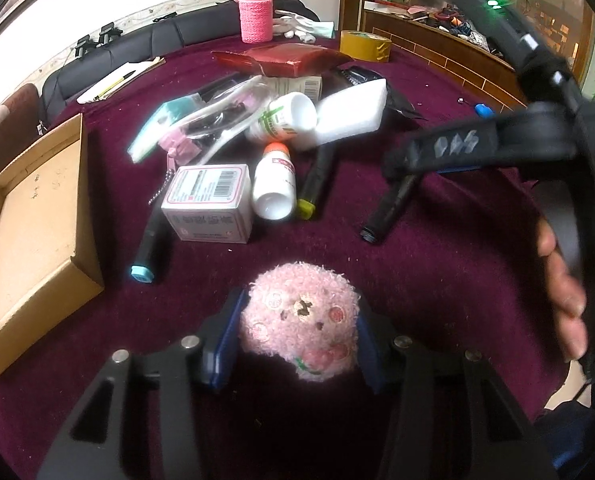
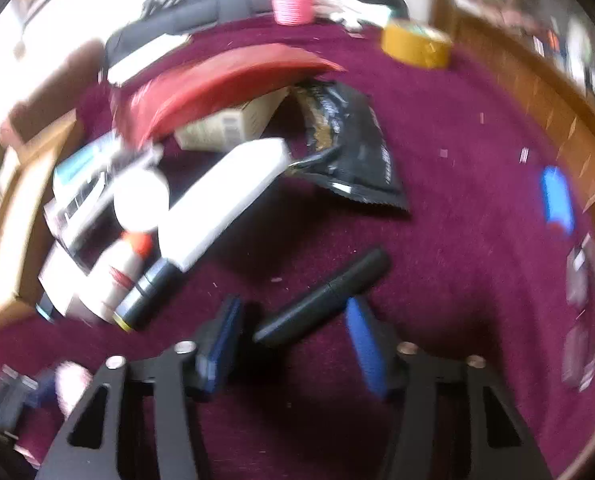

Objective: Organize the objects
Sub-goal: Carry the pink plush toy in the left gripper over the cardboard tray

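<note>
A fluffy pink plush toy sits between the blue pads of my left gripper, which is shut on it just above the maroon tablecloth. My right gripper stands open low over the cloth, and a black marker lies slantwise between its fingers without being pinched. In the left wrist view the same marker shows beneath the right gripper, with a person's hand on the handle. The right wrist view is blurred.
An open cardboard box lies at the left. A pile sits mid-table: a pink-white carton, an orange-capped bottle, a yellow-ended marker, a blue-ended marker, a white block, a red packet. A tape roll stands behind.
</note>
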Demonstrator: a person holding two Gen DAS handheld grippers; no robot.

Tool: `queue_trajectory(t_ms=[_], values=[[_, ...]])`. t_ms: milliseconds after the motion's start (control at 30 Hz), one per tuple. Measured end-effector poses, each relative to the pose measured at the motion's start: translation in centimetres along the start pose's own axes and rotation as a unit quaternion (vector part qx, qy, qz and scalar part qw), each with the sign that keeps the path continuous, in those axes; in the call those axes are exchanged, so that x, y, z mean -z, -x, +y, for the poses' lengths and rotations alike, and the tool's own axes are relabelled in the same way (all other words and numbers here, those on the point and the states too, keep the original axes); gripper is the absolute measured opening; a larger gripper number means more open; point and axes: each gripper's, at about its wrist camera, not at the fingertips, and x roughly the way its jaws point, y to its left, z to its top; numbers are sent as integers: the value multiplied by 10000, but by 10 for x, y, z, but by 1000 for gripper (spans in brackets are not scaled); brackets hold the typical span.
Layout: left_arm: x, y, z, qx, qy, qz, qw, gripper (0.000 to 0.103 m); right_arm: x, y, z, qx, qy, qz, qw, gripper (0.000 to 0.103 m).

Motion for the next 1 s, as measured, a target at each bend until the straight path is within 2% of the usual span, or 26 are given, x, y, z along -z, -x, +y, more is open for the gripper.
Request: queue_trajectory(t_ms=[67,100,333,400,533,633,800,1000], values=[[0,0,0,7,1,0,10000,50,3,3,1,-114,185,26,9998,21],[0,1,1,14,6,-1,10000,50,5,5,0,-191,210,51,9996,18],[1,0,-1,-38,10,-41,10000,49,27,20,-18,-661,36,-26,9978,18],[1,1,0,-40,40,-65,10000,45,29,22,-20,-820,-15,-64,9966,18],[0,8,8,195,245,-157,9994,44,33,33,-19,-1083,-50,-196,9939,18],[0,15,14,199,336,-261,9989,44,31,41,-16,-1250,-51,-286,9917,18],[2,30,26,167,509,-467,9975,44,29,57,0,-1505,99,-431,9876,18],[11,60,48,-39,772,-757,9941,44,18,72,33,-1847,473,-506,9803,18]])
